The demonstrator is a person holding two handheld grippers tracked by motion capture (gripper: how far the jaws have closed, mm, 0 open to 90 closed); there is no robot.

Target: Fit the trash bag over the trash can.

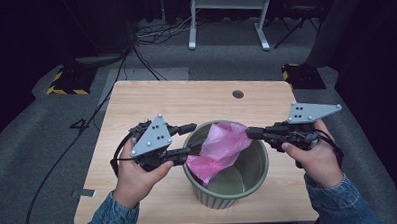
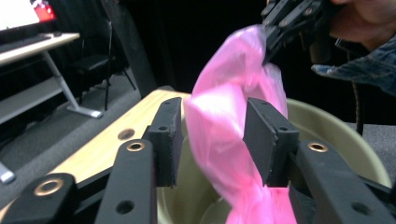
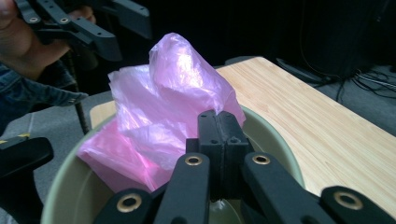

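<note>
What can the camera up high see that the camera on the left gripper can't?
The high view alone takes in the whole table with its round hole, plus both hands. The left gripper view alone looks between the left gripper's open jaws, with the pink bag hanging between them. Both views have the pink bag, the green bin and the right gripper pinching the bag.

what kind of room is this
Probably a lab or recording studio: dark curtained walls, cables across grey carpet, hazard-striped stand bases, and a lone wooden table holding a bin.
</note>
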